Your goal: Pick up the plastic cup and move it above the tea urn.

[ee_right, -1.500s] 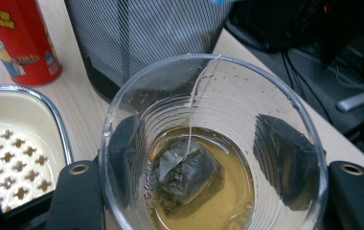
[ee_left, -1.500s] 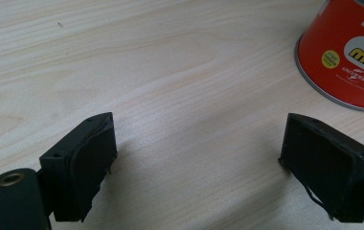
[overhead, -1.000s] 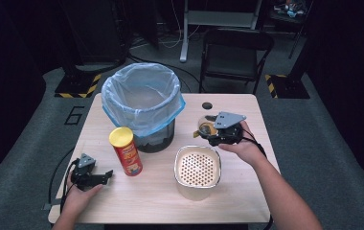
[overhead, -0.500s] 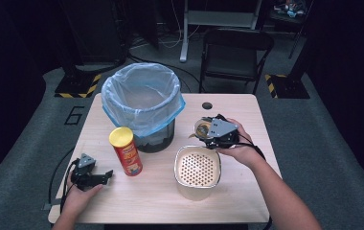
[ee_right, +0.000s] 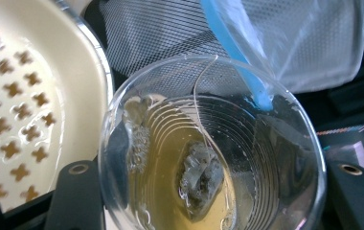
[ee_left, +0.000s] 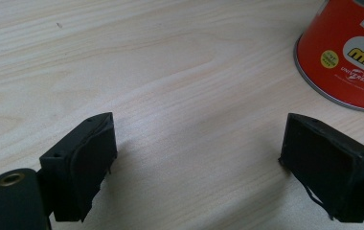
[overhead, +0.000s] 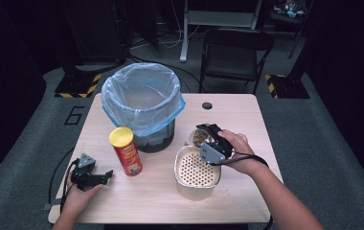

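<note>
- Where the right gripper (overhead: 204, 139) reaches toward the counter's (overhead: 247, 120) middle, its jaws clamp a clear plastic cup (ee_right: 209, 143) tilted beside the perforated cream strainer (overhead: 197, 170); the high view mostly hides the cup behind the hand.
- Inside the cup lie pale yellow liquid and a tea bag (ee_right: 200, 179), its string running up to the rim.
- Near the counter's near-left corner, the left gripper (overhead: 104, 176) rests with jaws spread wide, empty.
- Just beside it stands a red chip can (overhead: 126, 151), cut off in the left gripper view.
- A bin lined with a blue bag (overhead: 142, 103) stands toward the far-left edge, its contents hard to make out.

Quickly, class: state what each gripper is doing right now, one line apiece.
Left gripper: open, empty, resting on the table.
Right gripper: closed on the clear cup of tea, tilted.
</note>
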The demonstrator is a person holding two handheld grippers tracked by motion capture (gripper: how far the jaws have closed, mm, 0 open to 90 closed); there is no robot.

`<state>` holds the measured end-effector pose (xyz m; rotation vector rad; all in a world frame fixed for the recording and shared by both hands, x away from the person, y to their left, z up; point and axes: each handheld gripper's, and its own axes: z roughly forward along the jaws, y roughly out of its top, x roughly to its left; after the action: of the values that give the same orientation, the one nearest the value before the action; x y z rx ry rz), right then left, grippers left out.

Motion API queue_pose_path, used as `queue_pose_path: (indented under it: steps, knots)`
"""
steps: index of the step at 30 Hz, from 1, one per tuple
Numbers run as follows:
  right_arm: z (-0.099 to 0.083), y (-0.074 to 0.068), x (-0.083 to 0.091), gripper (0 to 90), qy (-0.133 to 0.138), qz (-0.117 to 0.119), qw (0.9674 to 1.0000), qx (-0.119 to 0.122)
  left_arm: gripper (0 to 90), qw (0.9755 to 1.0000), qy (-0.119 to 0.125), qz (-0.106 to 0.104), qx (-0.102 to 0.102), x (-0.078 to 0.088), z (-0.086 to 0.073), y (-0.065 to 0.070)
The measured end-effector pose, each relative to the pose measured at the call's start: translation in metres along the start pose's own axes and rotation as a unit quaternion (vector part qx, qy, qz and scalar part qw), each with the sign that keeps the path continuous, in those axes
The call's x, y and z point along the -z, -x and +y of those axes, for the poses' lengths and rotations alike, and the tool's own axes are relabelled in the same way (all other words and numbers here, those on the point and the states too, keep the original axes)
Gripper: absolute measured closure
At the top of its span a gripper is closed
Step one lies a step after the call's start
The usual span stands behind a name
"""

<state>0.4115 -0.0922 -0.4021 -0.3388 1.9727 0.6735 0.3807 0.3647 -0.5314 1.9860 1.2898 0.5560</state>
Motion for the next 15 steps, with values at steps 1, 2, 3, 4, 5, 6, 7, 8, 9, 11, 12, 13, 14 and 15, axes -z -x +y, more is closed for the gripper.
queue_pose_path:
  steps: [1,2,3,4,5,6,7,8,9,11,12,13,14,15]
  knots:
    - [0.001,-0.001,0.000,35.8,-0.002,-0.001,0.9999,0.011,11.9,1.0000,0.000,0.000,0.000,0.000,0.000,0.000]
    - [0.001,-0.001,0.000,35.8,-0.002,-0.001,0.9999,0.011,11.9,1.0000,0.000,0.000,0.000,0.000,0.000,0.000]
    - [0.004,-0.006,0.001,35.7,-0.013,-0.008,0.9992,0.037,11.9,1.0000,0.000,0.000,0.000,0.000,0.000,0.000]
    - [0.009,-0.011,0.002,35.6,-0.021,-0.023,0.9953,0.092,11.9,1.0000,0.000,0.000,0.000,0.000,0.000,0.000]
    - [0.009,-0.011,0.002,35.6,-0.021,-0.023,0.9953,0.092,11.9,1.0000,0.000,0.000,0.000,0.000,0.000,0.000]
    - [0.011,-0.013,0.001,35.5,-0.029,-0.027,0.9922,0.118,11.9,1.0000,0.000,0.000,0.000,0.000,0.000,0.000]
    - [0.012,-0.015,0.002,35.6,-0.031,-0.031,0.9900,0.134,11.9,1.0000,0.000,0.000,0.000,0.000,0.000,0.000]
    - [0.013,-0.018,0.002,35.6,-0.034,-0.035,0.9877,0.149,11.9,1.0000,0.000,0.000,0.000,0.000,0.000,0.000]
    - [0.014,-0.020,0.002,35.6,-0.037,-0.042,0.9834,0.172,11.9,1.0000,0.001,0.000,-0.001,0.000,0.000,0.000]
    - [0.017,-0.027,0.003,35.7,-0.046,-0.065,0.9699,0.230,11.9,1.0000,0.001,0.001,-0.002,0.000,0.000,0.000]
    - [0.017,-0.027,0.003,35.7,-0.046,-0.065,0.9699,0.230,11.9,1.0000,0.001,0.001,-0.002,0.000,0.000,0.000]
    - [0.017,-0.029,0.003,35.7,-0.048,-0.073,0.9674,0.238,11.9,1.0000,0.001,0.001,-0.002,0.000,0.000,0.000]
    - [0.018,-0.031,0.004,35.8,-0.048,-0.084,0.9608,0.260,11.9,1.0000,0.001,0.001,-0.003,0.000,0.000,0.000]
    - [0.018,-0.031,0.004,35.8,-0.048,-0.084,0.9608,0.260,11.9,1.0000,0.001,0.001,-0.003,0.000,0.000,0.000]
